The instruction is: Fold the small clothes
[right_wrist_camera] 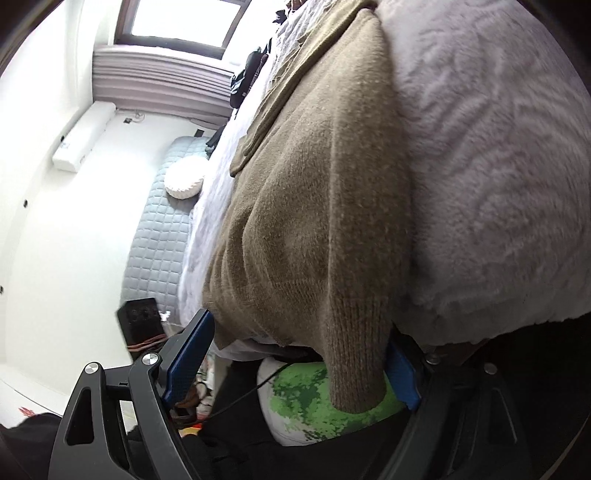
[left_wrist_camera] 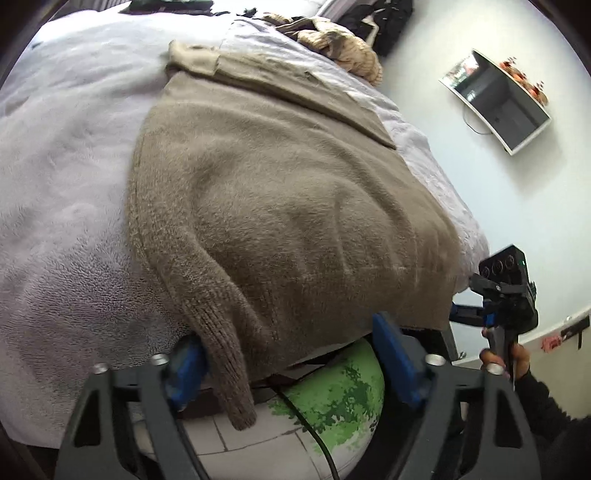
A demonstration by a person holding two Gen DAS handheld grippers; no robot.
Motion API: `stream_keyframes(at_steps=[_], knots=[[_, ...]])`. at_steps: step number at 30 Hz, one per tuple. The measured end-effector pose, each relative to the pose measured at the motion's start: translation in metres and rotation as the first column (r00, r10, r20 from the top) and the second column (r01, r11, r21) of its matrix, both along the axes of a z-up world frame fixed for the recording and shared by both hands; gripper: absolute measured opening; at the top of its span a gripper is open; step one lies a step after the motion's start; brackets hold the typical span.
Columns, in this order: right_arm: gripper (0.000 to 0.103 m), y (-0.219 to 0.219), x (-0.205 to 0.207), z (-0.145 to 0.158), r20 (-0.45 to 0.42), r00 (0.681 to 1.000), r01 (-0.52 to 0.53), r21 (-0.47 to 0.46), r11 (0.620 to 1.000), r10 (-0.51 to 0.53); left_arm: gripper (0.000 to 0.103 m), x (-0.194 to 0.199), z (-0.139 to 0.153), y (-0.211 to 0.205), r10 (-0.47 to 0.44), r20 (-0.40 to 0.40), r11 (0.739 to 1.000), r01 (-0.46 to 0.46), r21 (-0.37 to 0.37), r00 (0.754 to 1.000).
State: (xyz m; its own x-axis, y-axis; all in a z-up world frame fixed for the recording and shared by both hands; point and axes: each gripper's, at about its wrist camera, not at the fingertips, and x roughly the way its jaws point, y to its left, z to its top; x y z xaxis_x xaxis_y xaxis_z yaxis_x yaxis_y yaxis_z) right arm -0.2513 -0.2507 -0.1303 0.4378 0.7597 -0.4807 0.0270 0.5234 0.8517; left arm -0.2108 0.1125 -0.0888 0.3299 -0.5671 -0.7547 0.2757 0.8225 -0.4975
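step: starting fold | sweater (left_wrist_camera: 280,206): lying flat on bed (left_wrist_camera: 62,192), near hem overhanging for reach | left tongs (left_wrist_camera: 291,365): released, straddling dangling cuff (left_wrist_camera: 236,384) | right tongs (right_wrist_camera: 295,362): released, bracketing the hem

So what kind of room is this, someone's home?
Most likely a bedroom in a home. A brown sweater lies spread over a bed with a fluffy pale blanket, a flat screen hangs on the wall, and there is a window with daylight.
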Motion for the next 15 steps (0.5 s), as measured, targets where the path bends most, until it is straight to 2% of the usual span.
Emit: stream_keyframes(at_steps=[1,2,3,4,5,6,8,12,15], knots=[[0.088,0.000,0.001,-0.003,-0.022,1.000,0.008,0.025,1.000,-0.008,0.059,0.001,0.000,-0.002,0.000,0.000,1.000,0.000,0.000,1.000],[0.086,0.001,0.001,-0.006,-0.041,0.999,0.014,0.036,0.999,-0.013,0.052,0.002,0.000,-0.003,-0.007,0.001,1.000,0.007,0.002,1.000],[0.074,0.000,0.001,-0.007,-0.050,0.999,0.020,0.042,0.999,-0.018,0.031,0.001,-0.002,-0.005,-0.015,0.001,1.000,0.015,0.011,1.000],[0.040,0.001,0.000,-0.009,-0.059,0.998,0.023,0.040,0.999,-0.020,0.012,0.001,-0.004,-0.007,-0.027,-0.004,0.999,0.028,0.025,1.000],[0.020,0.003,0.000,-0.012,-0.071,0.997,0.019,0.039,0.999,-0.016,0.012,0.001,-0.005,-0.009,-0.038,-0.008,0.999,0.039,0.034,0.999],[0.012,0.004,-0.001,-0.013,-0.072,0.997,0.023,0.049,0.999,-0.019,0.012,0.000,-0.005,-0.008,-0.040,-0.002,0.999,0.040,0.031,0.999],[0.012,0.005,-0.005,-0.005,-0.020,1.000,0.022,0.091,0.996,-0.020,0.012,0.000,0.001,-0.003,-0.028,0.008,1.000,0.028,-0.007,1.000],[0.012,0.002,-0.006,0.032,0.133,0.991,-0.012,0.191,0.982,-0.014,0.012,0.005,0.031,0.019,0.039,0.069,0.985,-0.027,-0.169,0.997],[0.012,-0.003,0.005,0.061,0.210,0.977,-0.012,0.231,0.973,-0.037,0.012,0.017,0.057,0.026,0.062,0.133,0.981,-0.036,-0.189,0.989]])
